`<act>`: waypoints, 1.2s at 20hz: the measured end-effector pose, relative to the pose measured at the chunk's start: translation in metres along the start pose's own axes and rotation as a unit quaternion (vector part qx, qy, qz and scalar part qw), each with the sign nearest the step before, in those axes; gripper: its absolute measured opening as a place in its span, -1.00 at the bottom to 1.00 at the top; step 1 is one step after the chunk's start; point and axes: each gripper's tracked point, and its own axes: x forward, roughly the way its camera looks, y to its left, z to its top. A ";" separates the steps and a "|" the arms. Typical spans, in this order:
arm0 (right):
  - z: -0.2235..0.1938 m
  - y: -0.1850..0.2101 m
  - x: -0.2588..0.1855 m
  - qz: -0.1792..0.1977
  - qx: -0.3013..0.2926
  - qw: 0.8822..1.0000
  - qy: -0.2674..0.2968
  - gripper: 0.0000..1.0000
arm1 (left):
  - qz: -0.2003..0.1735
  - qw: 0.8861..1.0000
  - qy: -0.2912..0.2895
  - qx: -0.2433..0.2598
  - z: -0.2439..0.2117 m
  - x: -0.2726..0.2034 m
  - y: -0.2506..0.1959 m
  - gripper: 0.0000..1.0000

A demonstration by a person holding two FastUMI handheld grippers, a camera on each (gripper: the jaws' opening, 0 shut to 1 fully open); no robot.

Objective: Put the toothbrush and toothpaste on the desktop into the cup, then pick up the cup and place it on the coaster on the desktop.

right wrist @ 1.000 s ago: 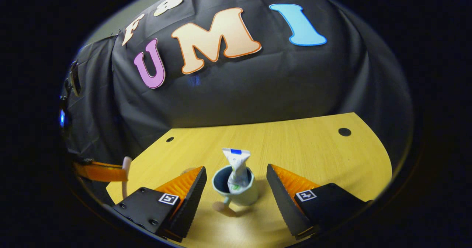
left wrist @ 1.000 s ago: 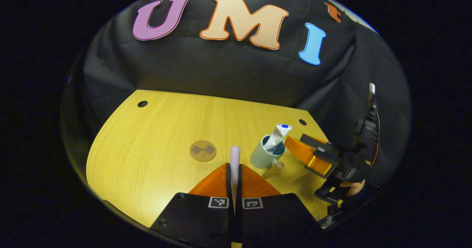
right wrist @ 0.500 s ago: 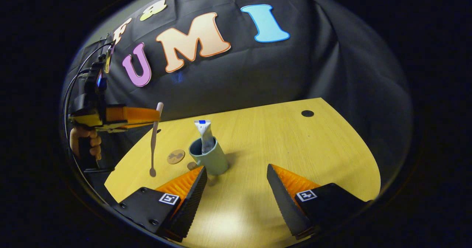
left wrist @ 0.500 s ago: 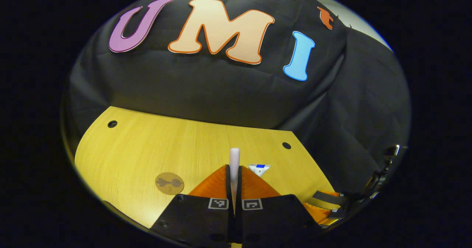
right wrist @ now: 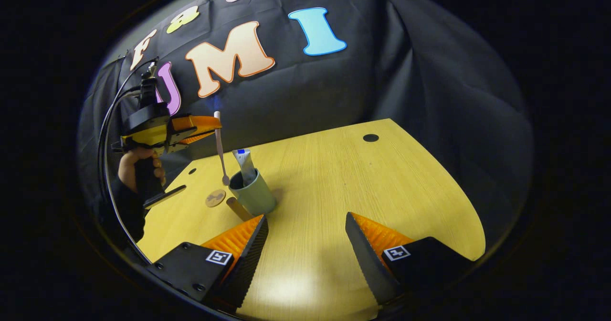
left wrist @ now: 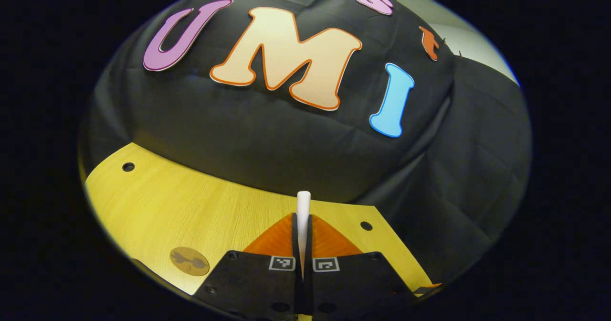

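Toothbrush (right wrist: 219, 144) pale, slim, pinched by left hand-held gripper (right wrist: 210, 124) above cup (right wrist: 253, 194); right hand-held gripper (right wrist: 305, 244) spread.

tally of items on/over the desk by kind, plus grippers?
toothbrush: 1
toothpaste tube: 1
cup: 1
coaster: 1
grippers: 2, left gripper, right gripper
total: 6
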 end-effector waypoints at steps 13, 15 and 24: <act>0.014 0.006 0.012 0.033 -0.002 0.999 0.007 0.97 | 0.036 0.999 0.023 0.029 -0.055 -0.018 -0.003 -0.96; 0.013 0.013 0.018 0.046 0.002 0.999 0.017 0.97 | 0.039 0.998 0.031 0.032 -0.066 -0.027 -0.004 -0.96; 0.003 0.064 0.046 0.089 -0.017 0.992 0.088 0.89 | 0.041 0.995 0.075 0.050 -0.106 -0.074 0.009 -0.19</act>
